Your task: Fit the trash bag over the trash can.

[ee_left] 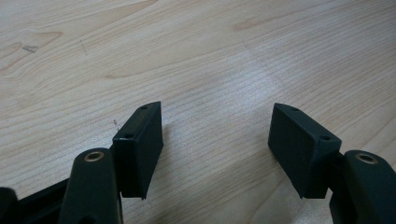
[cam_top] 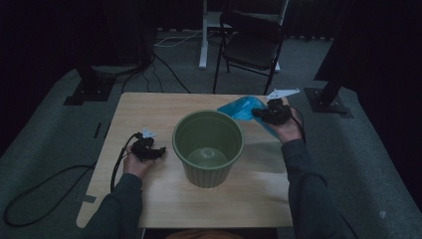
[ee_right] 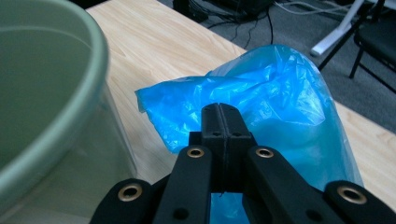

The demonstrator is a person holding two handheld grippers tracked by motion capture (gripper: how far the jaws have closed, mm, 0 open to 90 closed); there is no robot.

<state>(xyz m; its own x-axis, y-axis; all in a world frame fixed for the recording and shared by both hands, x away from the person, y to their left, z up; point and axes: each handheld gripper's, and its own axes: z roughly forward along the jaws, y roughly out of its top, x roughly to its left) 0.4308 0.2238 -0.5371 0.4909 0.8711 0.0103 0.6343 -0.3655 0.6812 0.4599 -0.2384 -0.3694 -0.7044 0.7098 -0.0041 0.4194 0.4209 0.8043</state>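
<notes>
A green plastic bin (cam_top: 208,147) stands upright in the middle of the wooden table (cam_top: 149,107); its rim (ee_right: 56,116) fills the left of the right gripper view. A blue plastic bag (cam_top: 244,109) lies at the table's far right, beside the bin. My right gripper (cam_top: 261,113) is shut on the blue bag (ee_right: 280,88), its jaws pressed together with the film bunched around them. My left gripper (cam_top: 158,152) rests low at the bin's left. In the left gripper view my left gripper (ee_left: 217,140) stands open over bare wood, nothing between the jaws.
A black folding chair (cam_top: 251,47) and a white stand leg (cam_top: 203,35) are on the carpet beyond the table. Cables (cam_top: 45,199) trail across the floor at the left. Dark equipment bases (cam_top: 89,89) flank the far corners.
</notes>
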